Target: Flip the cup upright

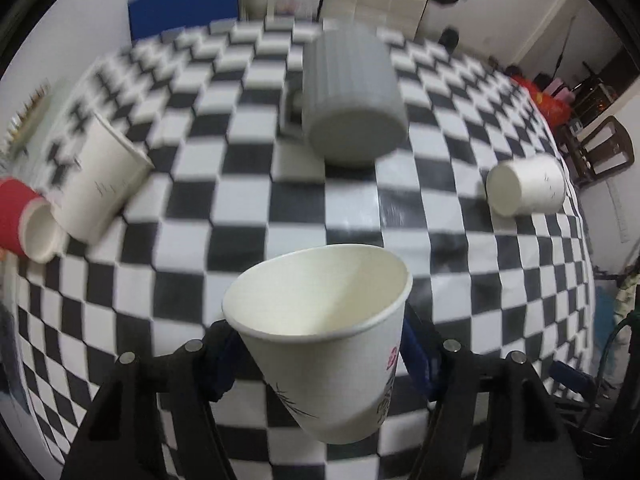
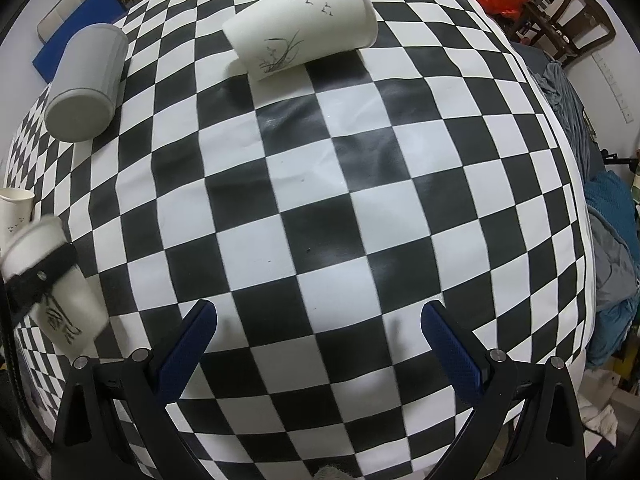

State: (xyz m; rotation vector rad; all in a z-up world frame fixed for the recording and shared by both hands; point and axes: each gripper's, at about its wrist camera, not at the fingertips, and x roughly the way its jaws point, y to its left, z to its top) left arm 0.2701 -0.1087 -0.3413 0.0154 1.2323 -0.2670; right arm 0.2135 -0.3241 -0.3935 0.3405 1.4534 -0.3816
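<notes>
We see the left gripper [image 1: 320,344] clamped on a white paper cup [image 1: 320,344], its two blue-padded fingers [image 1: 416,356] pressed against opposite sides of the cup wall. The cup is held above the checkered tablecloth [image 1: 224,248], tilted, with its open mouth facing up and away from the camera and its base toward the lower edge of the left wrist view. The same cup [image 2: 48,276] appears at the left edge of the right wrist view, crossed by a black finger of the left gripper [image 2: 36,276].

The right gripper [image 2: 320,344] holds nothing. Its jaws stand wide apart over the tablecloth [image 2: 320,208], with bare cloth visible between the blue pads [image 2: 184,344].

Other items on the table:

- A gray ribbed cup [image 1: 352,96] lies on its side at the far middle of the left wrist view, base toward the camera. We also see it [image 2: 86,82] at upper left in the right wrist view.
- A second white paper cup [image 1: 526,186] lies on its side to the right, base toward the camera; in the right wrist view [image 2: 300,26] it shows a printed plant and birds.
- A third white paper cup [image 1: 100,184] stands tilted at the left, touching a red cup [image 1: 24,220] that lies on its side.
</notes>
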